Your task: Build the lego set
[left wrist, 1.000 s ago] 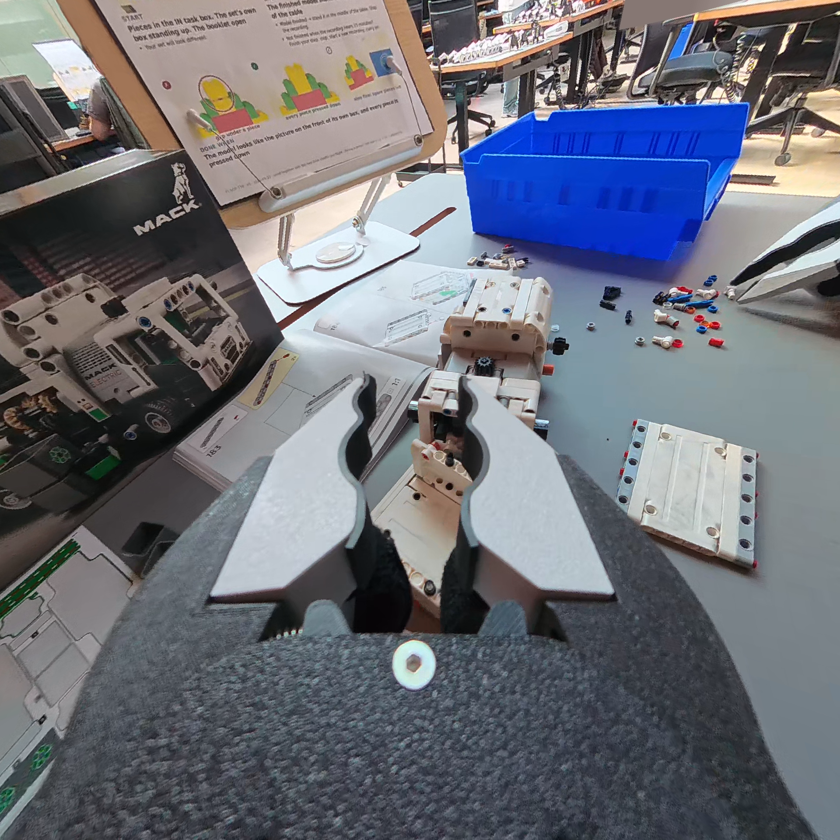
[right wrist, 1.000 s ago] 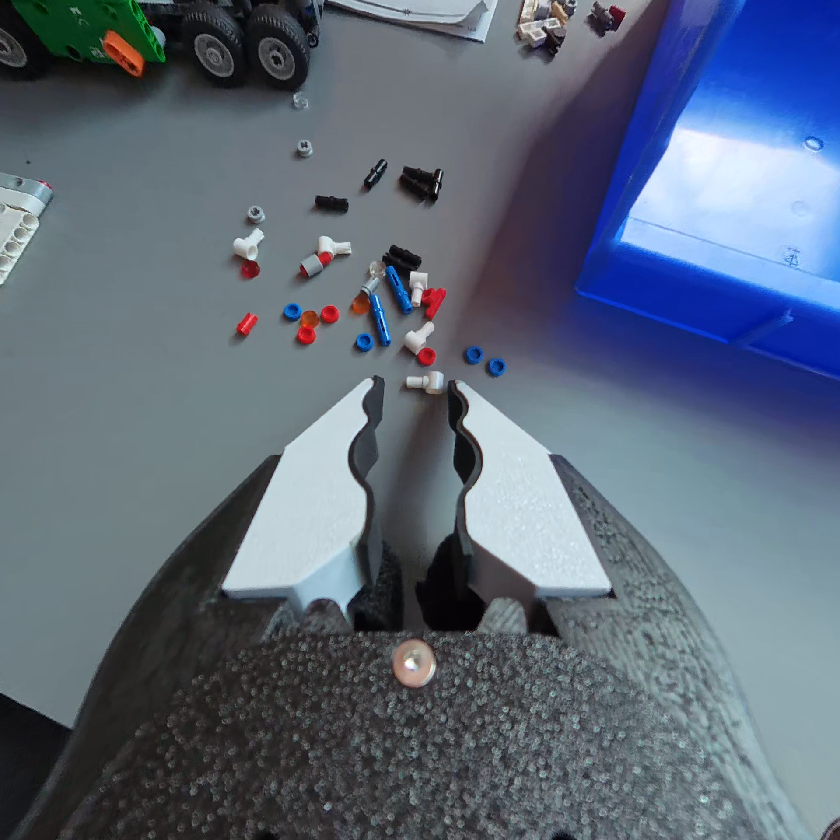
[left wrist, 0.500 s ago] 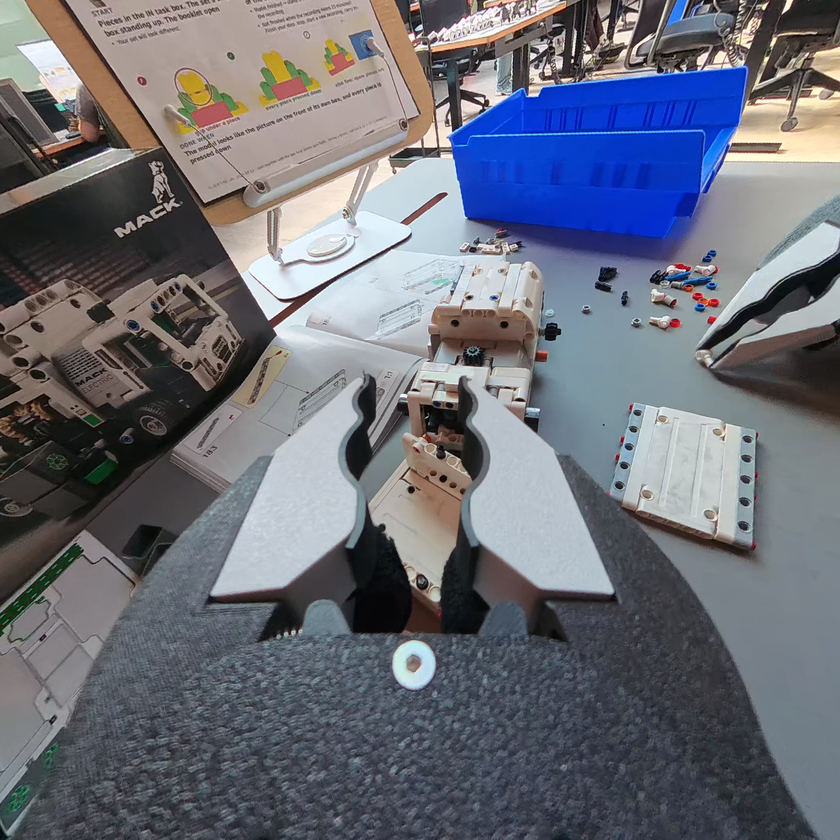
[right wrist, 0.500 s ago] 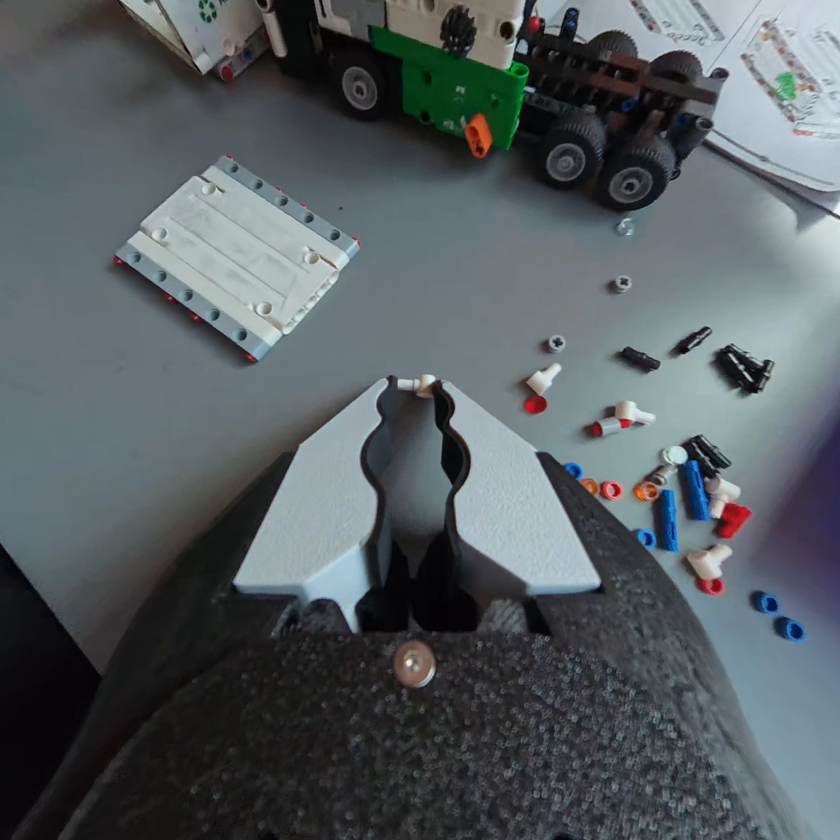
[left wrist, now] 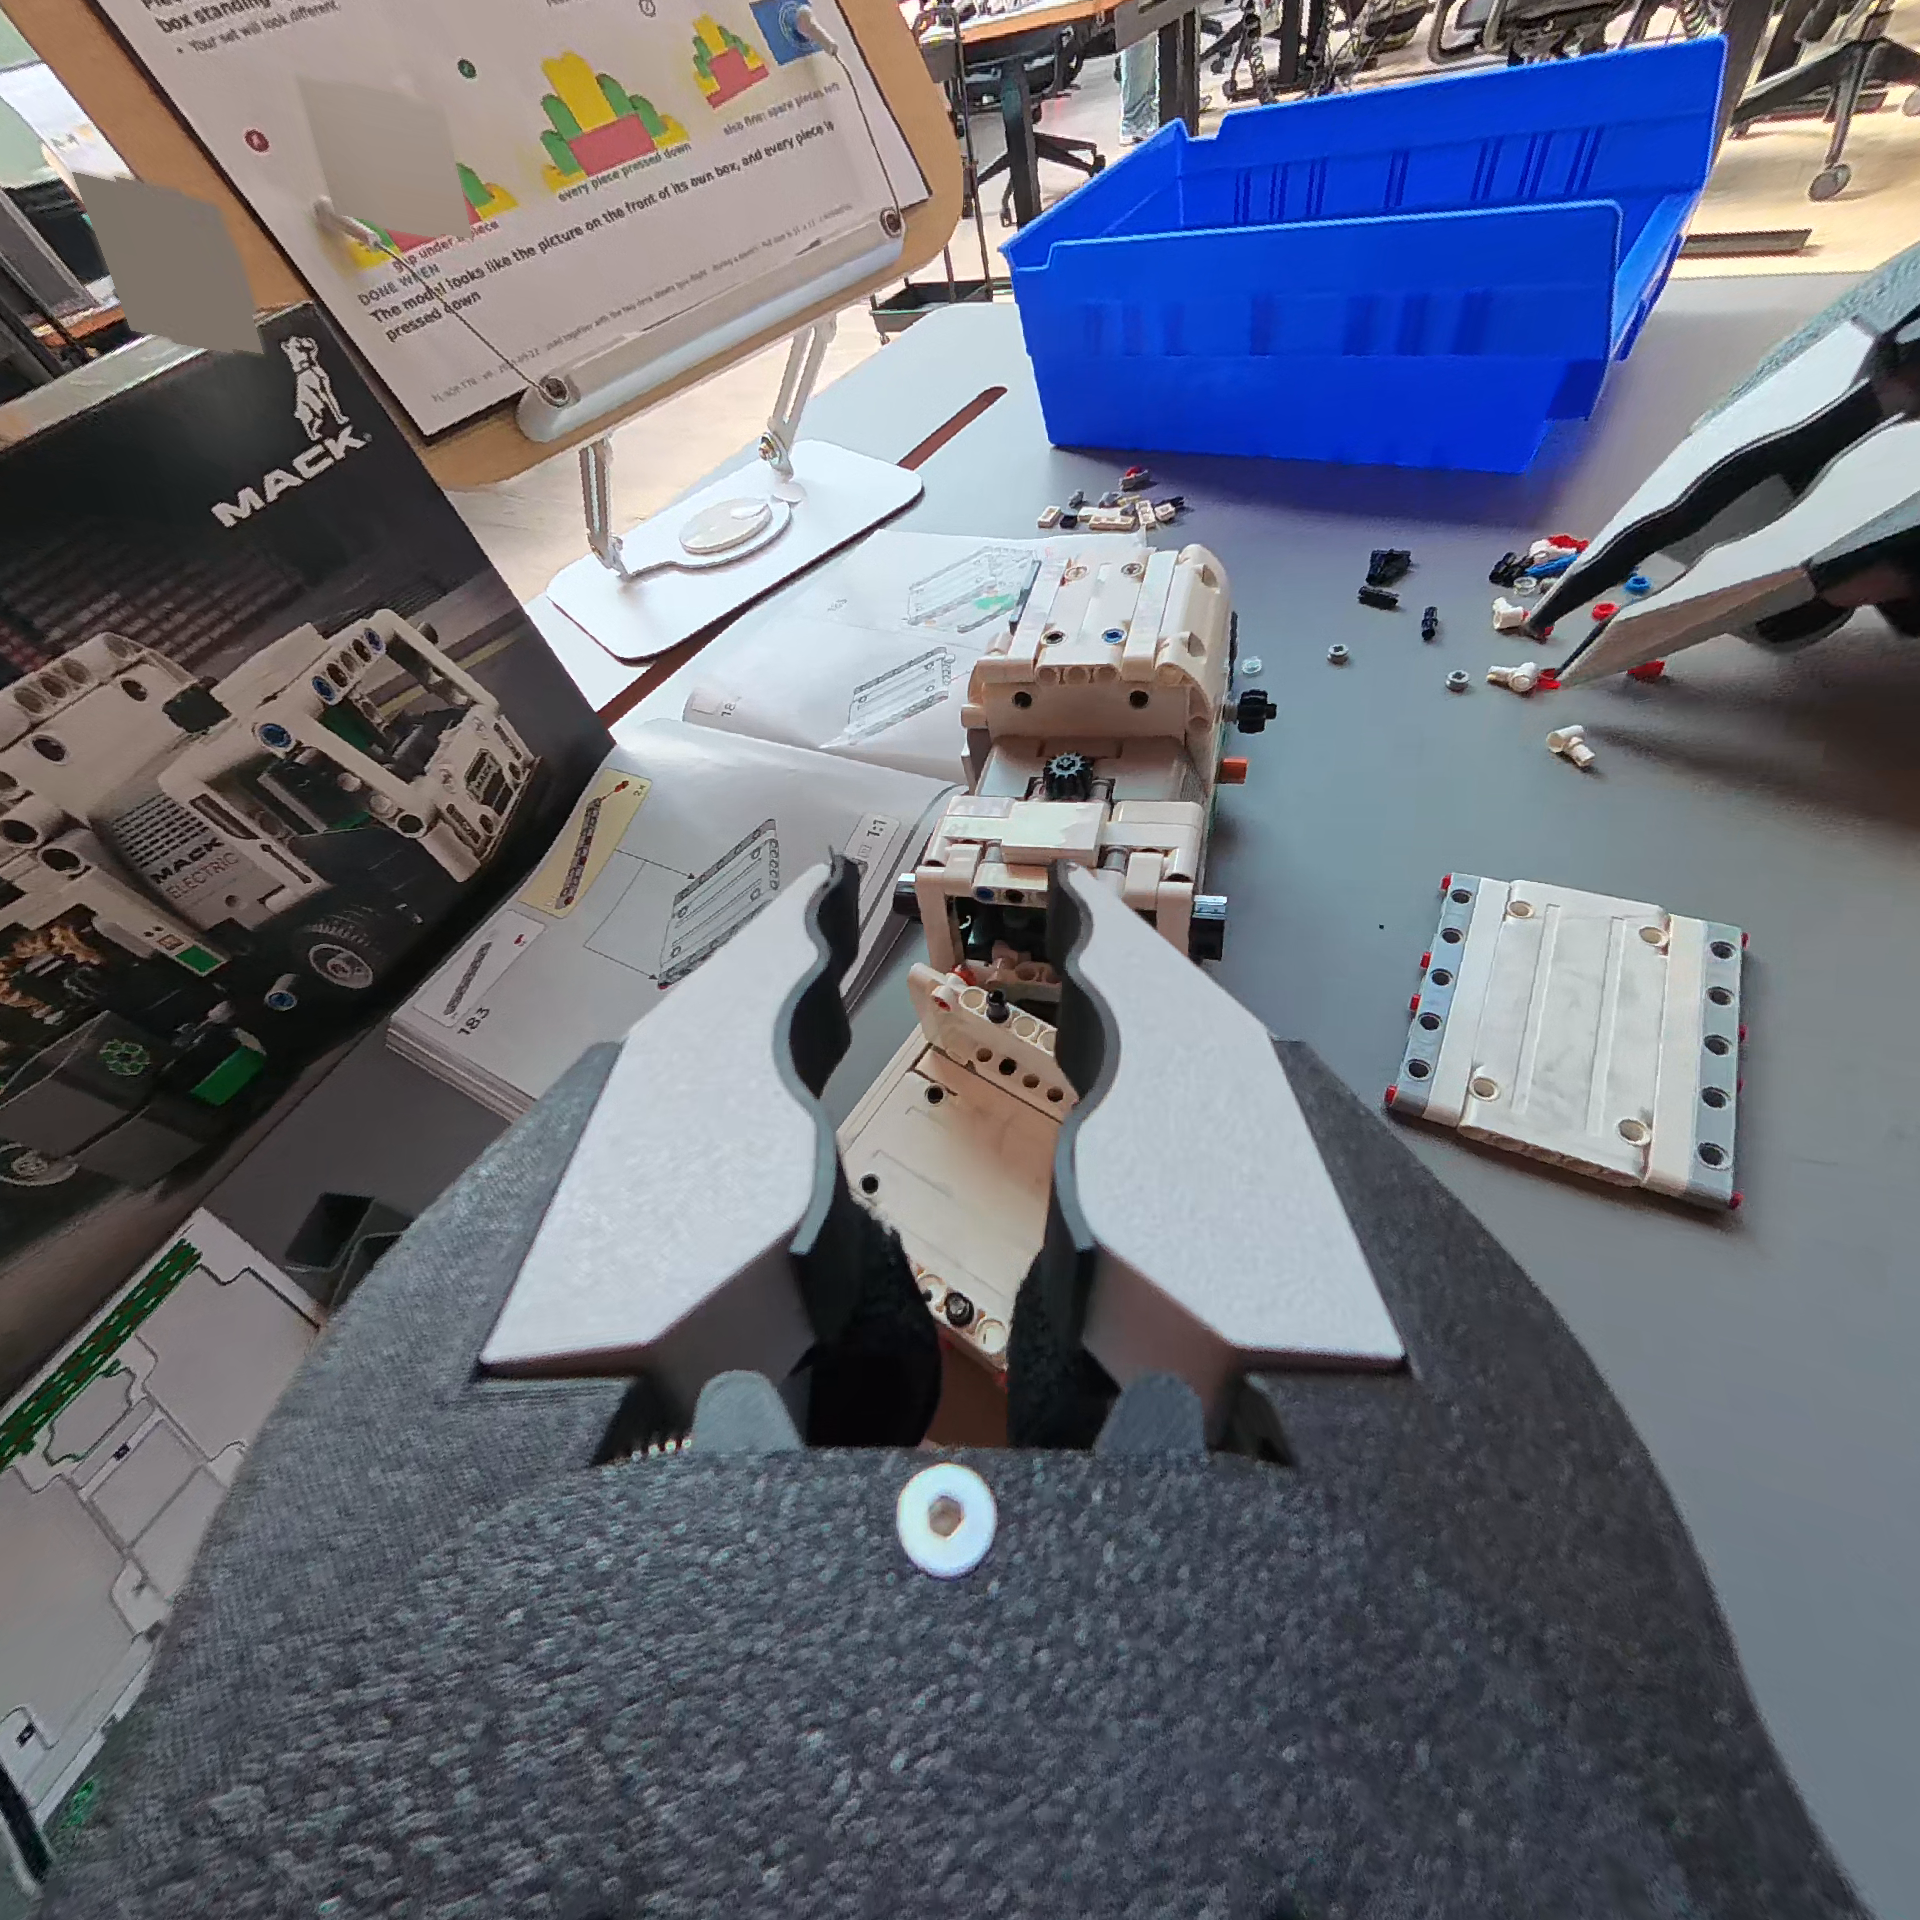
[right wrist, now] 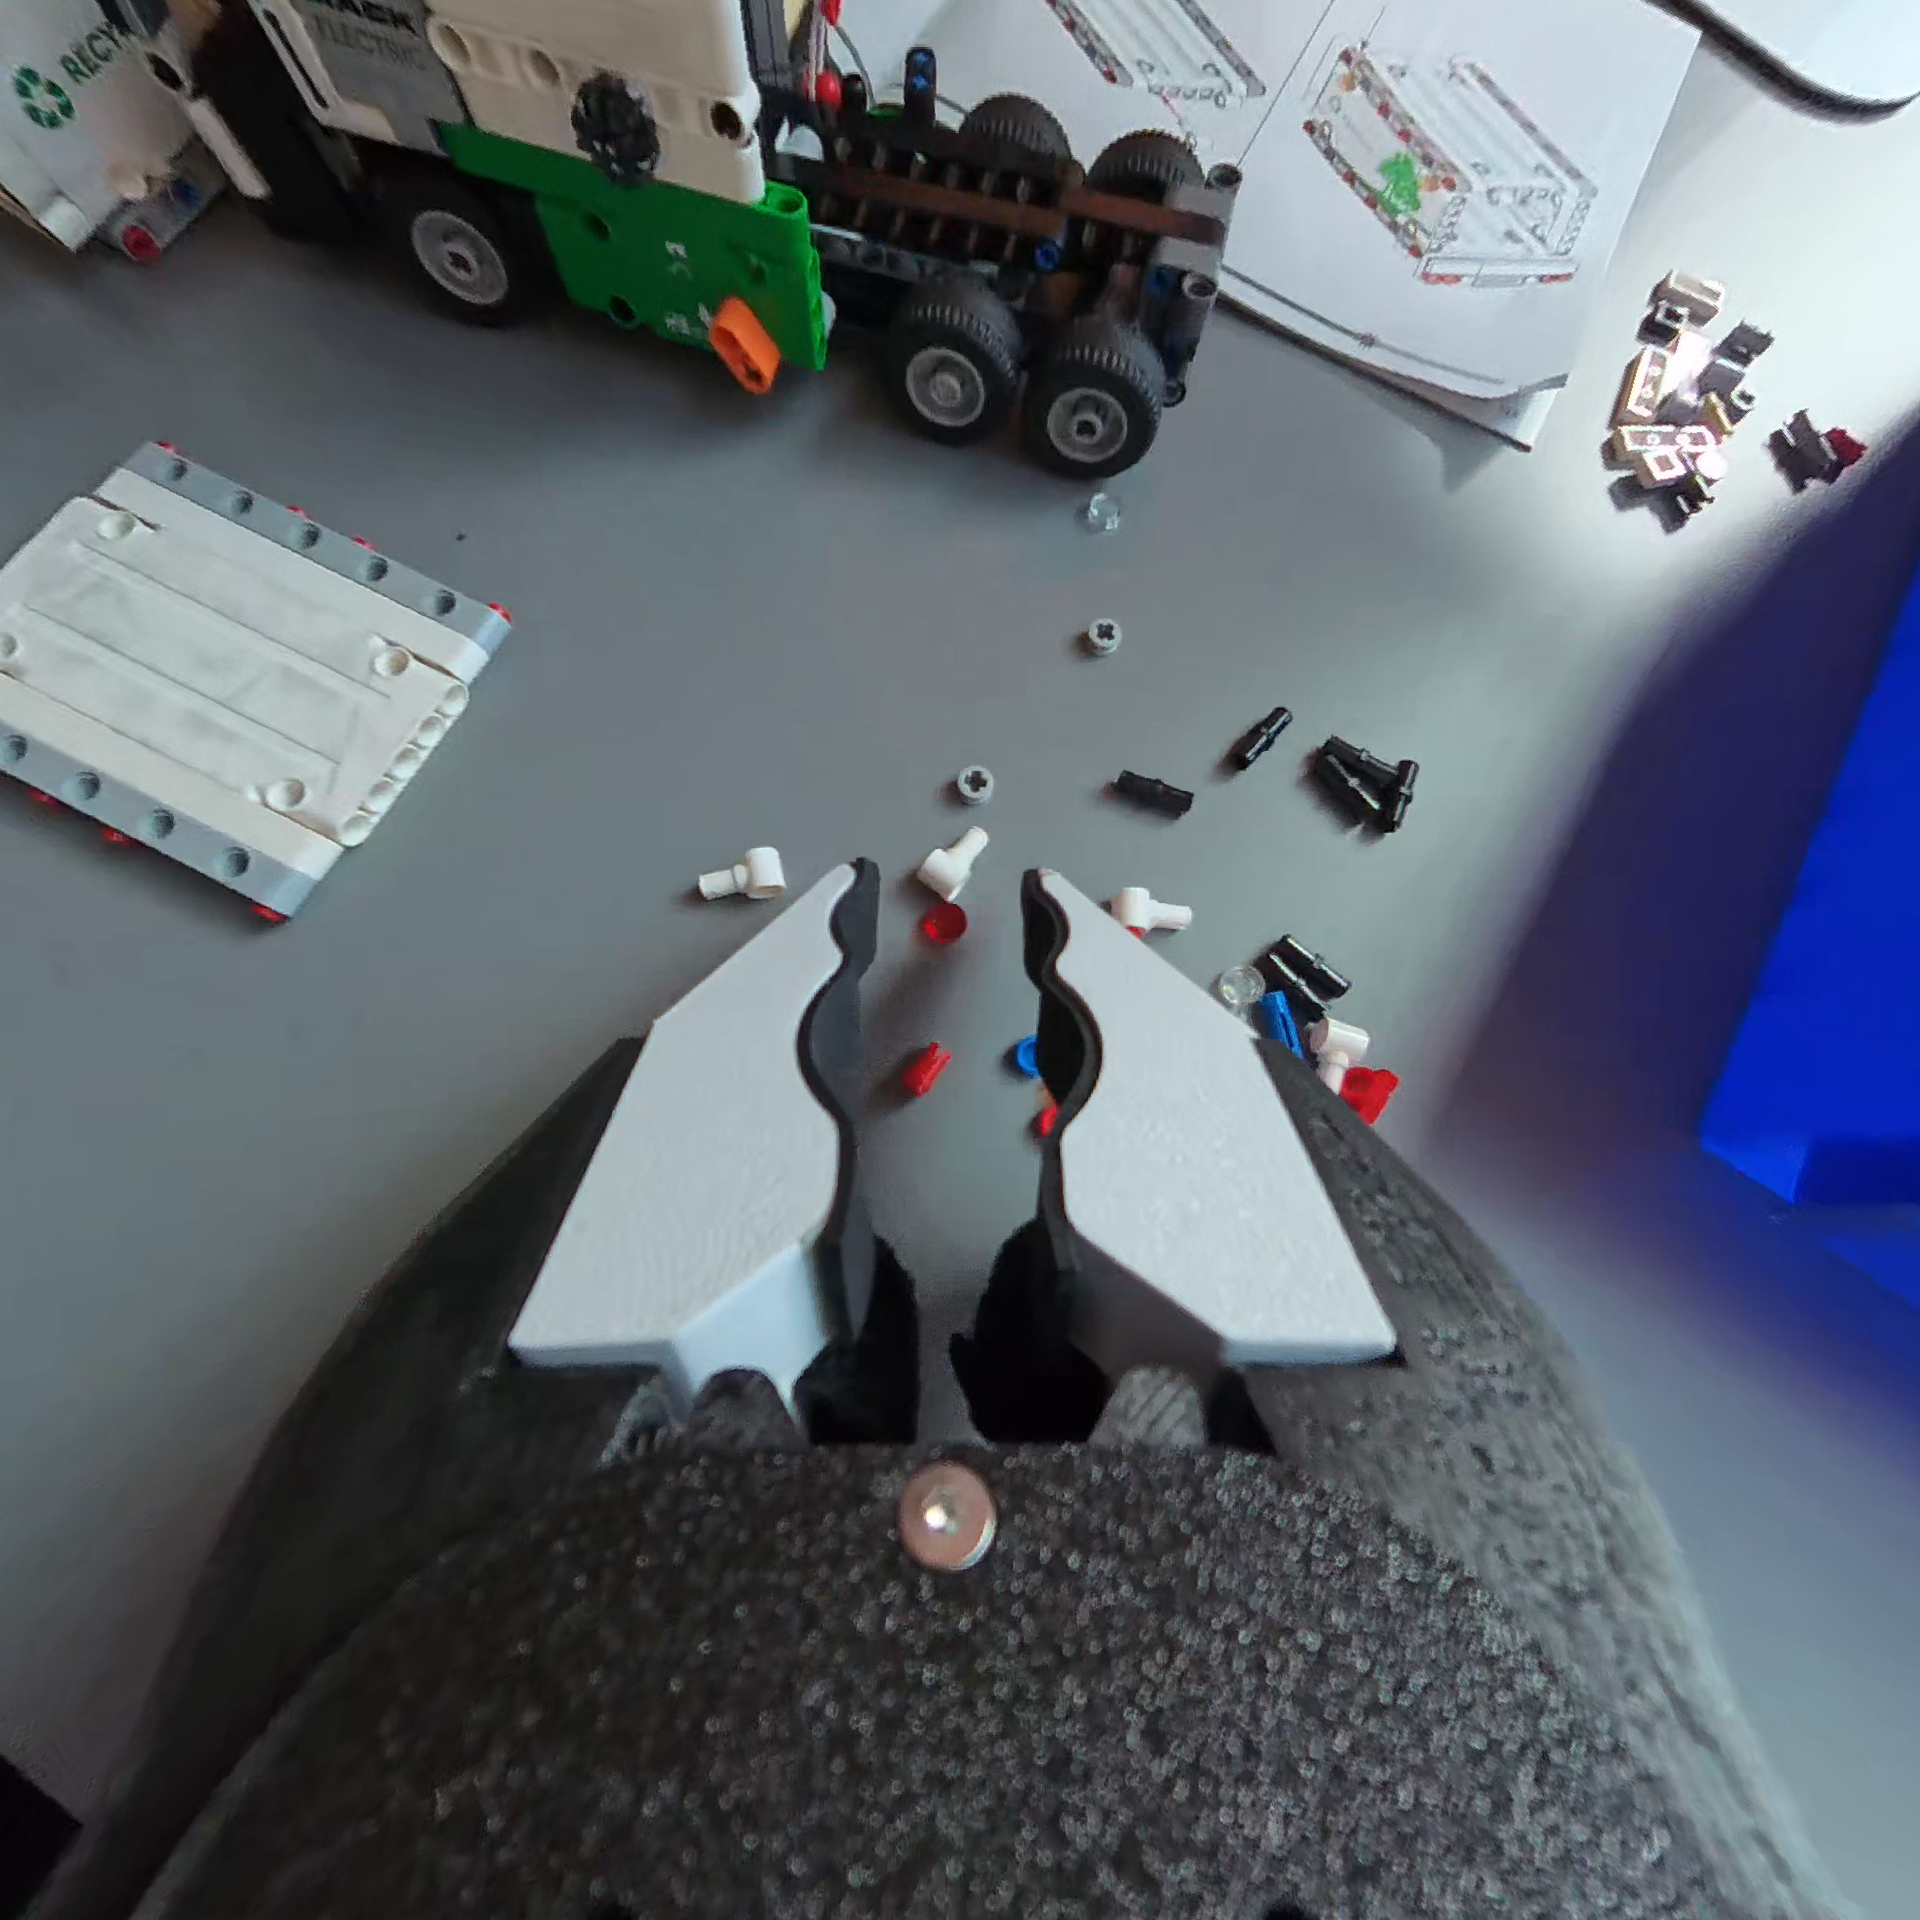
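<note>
My left gripper [left wrist: 951, 894] is shut on the white rear body panel [left wrist: 956, 1164] of the partly built truck [left wrist: 1101, 665], which stands lengthwise ahead of it on the grey table [left wrist: 1351, 831]. In the right wrist view the truck [right wrist: 665, 239] shows its green side and wheels at the top. My right gripper [right wrist: 951, 883] is open and empty, low over the scattered small parts. A white connector [right wrist: 951, 864] and a red stud [right wrist: 943, 923] lie between its fingertips, untouched. Another white connector [right wrist: 743, 873] lies just left of them. The right gripper also shows in the left wrist view [left wrist: 1548, 655].
A white and grey plate assembly [left wrist: 1569, 1039] lies right of the truck and also shows in the right wrist view [right wrist: 229, 675]. A blue bin [left wrist: 1330, 281] stands at the back right. The set box [left wrist: 239, 748], the open booklet [left wrist: 675, 873] and an instruction stand [left wrist: 582, 197] are at the left. Black pins [right wrist: 1361, 779] lie near the bin. There is about 30 centimeters between the tips of the two grippers.
My right gripper shut on a white connector, carried it left, then opened and left it on the table; it now sits over the small parts again. My left gripper kept its hold and tilted slightly.
</note>
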A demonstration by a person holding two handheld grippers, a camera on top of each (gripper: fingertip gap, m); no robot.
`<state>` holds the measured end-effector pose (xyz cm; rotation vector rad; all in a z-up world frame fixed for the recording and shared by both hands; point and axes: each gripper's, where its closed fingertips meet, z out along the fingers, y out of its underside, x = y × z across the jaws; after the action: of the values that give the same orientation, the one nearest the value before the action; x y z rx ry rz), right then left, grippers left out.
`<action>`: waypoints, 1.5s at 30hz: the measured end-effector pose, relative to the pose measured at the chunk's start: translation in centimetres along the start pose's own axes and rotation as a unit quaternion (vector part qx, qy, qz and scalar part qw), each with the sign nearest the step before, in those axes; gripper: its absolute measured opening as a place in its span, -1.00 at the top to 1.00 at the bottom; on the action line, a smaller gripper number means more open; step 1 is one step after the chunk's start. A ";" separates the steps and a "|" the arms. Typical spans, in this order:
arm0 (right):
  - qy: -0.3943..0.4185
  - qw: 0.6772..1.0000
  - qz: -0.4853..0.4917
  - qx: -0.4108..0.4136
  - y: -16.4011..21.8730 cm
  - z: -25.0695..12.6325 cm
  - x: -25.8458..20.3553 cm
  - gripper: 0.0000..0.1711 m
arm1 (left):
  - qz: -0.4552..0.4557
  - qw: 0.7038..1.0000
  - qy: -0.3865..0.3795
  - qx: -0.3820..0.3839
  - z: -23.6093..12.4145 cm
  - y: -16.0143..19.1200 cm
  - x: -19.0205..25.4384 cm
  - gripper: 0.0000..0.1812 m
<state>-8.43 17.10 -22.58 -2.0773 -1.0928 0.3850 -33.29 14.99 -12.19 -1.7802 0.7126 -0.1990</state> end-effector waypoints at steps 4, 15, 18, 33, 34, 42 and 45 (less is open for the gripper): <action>0.014 1.000 -0.021 -0.014 0.1 0.9 0.0 0.83 | 0.007 1.000 -0.004 -0.005 0.0 0.2 0.0 0.63; -0.186 0.976 -0.105 0.031 -1.0 -2.3 -10.2 0.90 | -0.003 1.000 0.004 0.002 0.0 0.0 0.1 0.63; -0.179 0.977 -0.114 -0.005 0.5 -1.0 -10.6 0.90 | 0.002 1.000 0.006 0.001 0.0 0.0 0.3 0.63; -0.137 0.986 -0.041 0.090 -2.1 -2.3 -7.3 0.79 | -0.028 0.974 0.222 0.037 -1.4 -4.6 12.4 0.58; -0.113 0.988 -0.020 0.104 -2.6 -2.1 -5.8 0.79 | -0.026 0.974 0.225 0.014 -0.9 -3.7 13.1 0.57; -0.043 0.968 0.067 0.238 -6.4 -2.2 1.4 0.80 | 0.009 0.962 0.222 -0.157 2.5 3.7 16.2 0.37; -0.062 0.959 0.076 0.266 -7.2 -2.8 1.6 0.81 | 0.017 0.954 0.224 -0.197 3.4 5.1 16.3 0.18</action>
<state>-10.03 19.66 -15.32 -1.6706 -0.7865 0.8014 -20.48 7.80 -21.54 -2.1248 1.1709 -0.4752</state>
